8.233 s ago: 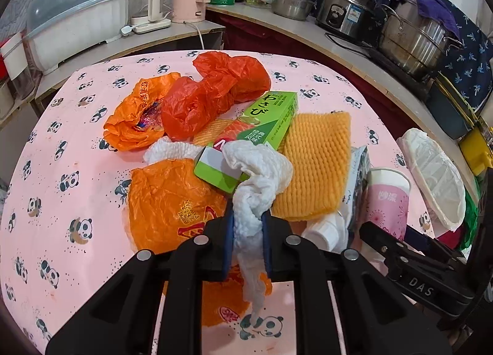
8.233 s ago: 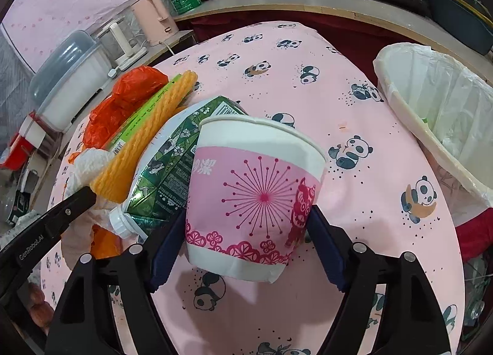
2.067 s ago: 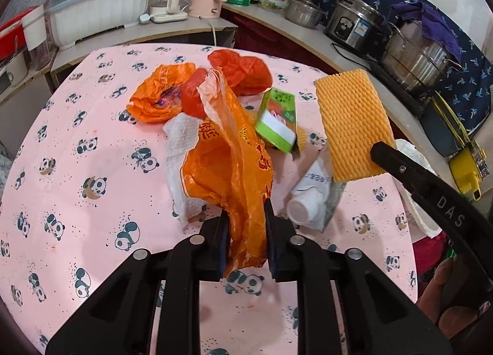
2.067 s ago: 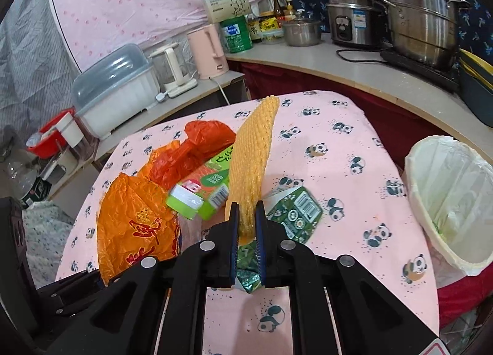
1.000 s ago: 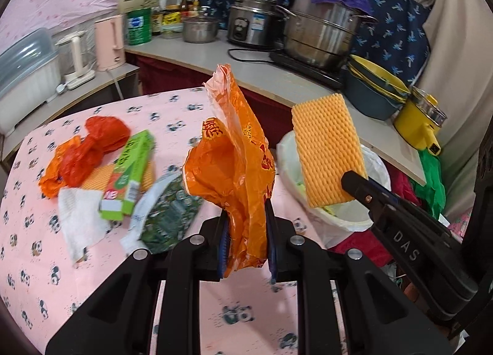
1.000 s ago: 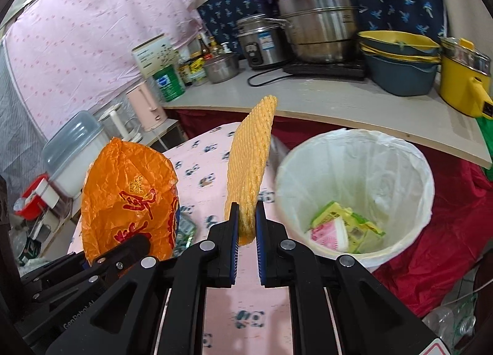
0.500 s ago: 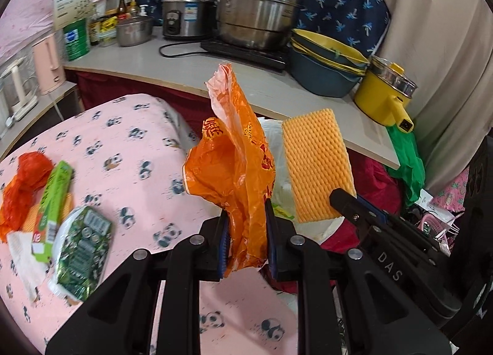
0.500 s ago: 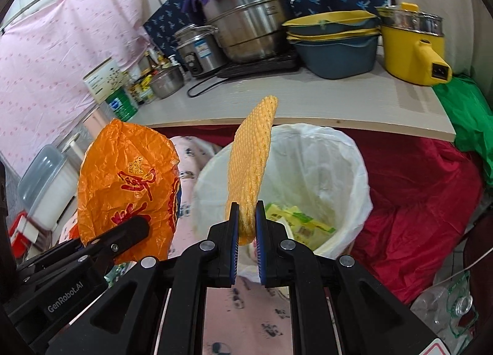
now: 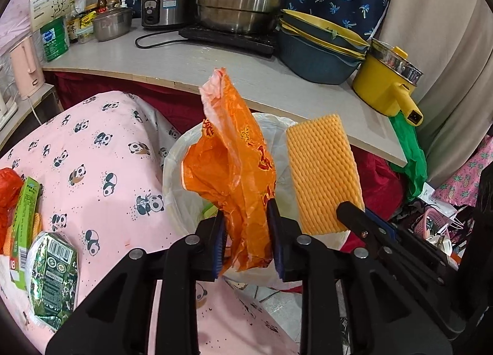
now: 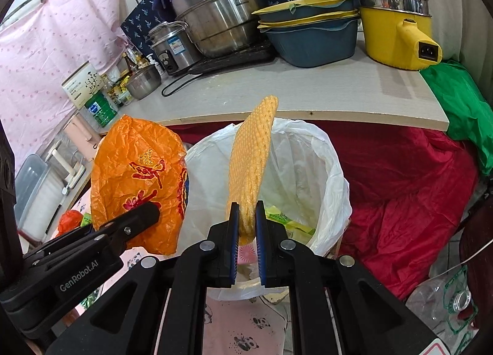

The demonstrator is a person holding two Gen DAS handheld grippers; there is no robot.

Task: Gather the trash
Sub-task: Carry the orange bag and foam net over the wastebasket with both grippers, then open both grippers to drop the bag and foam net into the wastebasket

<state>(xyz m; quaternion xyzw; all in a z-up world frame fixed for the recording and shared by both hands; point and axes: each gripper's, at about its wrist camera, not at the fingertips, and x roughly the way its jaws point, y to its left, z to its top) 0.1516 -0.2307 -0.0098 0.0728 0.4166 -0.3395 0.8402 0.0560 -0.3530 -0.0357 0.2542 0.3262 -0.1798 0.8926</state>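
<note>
drop step: left gripper (image 9: 246, 231) jaws clamp an orange bag (image 9: 237, 170), right gripper (image 10: 246, 234) jaws clamp a foam net (image 10: 249, 167), both over the bin (image 10: 320, 151). next, open both jaws.

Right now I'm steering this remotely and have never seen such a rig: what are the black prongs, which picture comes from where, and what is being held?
There is no robot arm. A person holds a hand-held two-finger claw in each hand, and each claw carries a fisheye camera looking along its fingers.

In the left wrist view, the left claw pinches an orange plastic bag. In the right wrist view, the right claw pinches a yellow foam net sleeve. Each claw also shows in the other's picture.

Both items hang over a white-lined trash bin that already holds some wrappers. On the panda-print tablecloth lie a green pouch, a green box and a red bag.
</note>
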